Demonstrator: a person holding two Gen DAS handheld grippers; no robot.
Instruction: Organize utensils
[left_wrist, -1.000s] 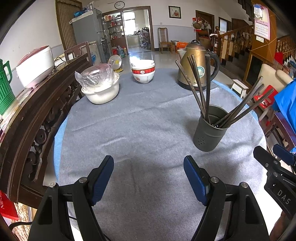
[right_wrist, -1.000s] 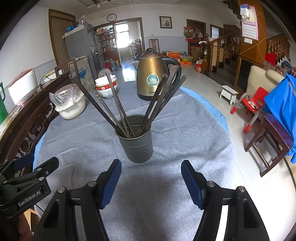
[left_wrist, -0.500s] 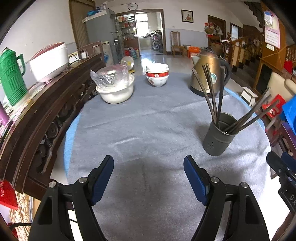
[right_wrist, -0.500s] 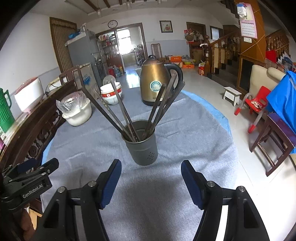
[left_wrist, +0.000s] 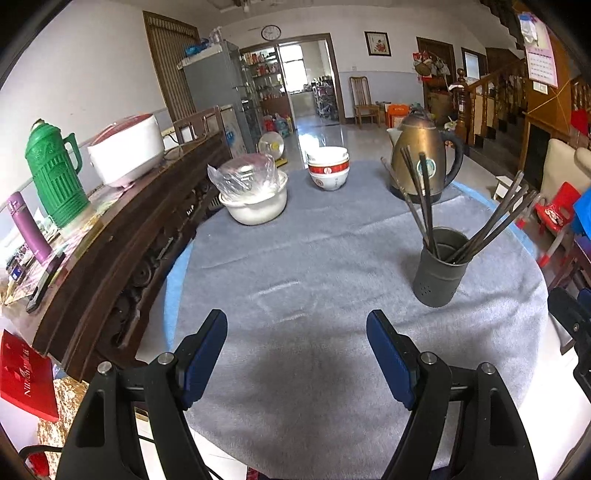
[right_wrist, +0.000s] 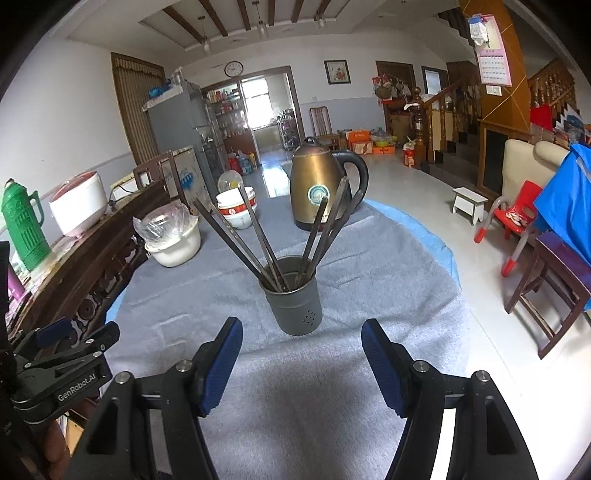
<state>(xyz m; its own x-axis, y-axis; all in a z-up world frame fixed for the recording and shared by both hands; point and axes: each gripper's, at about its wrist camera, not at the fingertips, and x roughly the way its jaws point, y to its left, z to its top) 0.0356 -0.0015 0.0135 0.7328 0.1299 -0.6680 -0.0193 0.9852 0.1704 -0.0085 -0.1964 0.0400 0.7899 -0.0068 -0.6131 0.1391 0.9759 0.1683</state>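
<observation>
Both wrist views angled down over table (left_wrist: 332, 258), sharing utensil cup (right_wrist: 294, 306)

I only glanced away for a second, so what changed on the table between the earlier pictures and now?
Both grippers pulled back and up from the holder; it looks smaller and farther off in both views. Nothing was grasped or released. The chopsticks, kettle and bowls stayed put, jaws equally open.
</observation>
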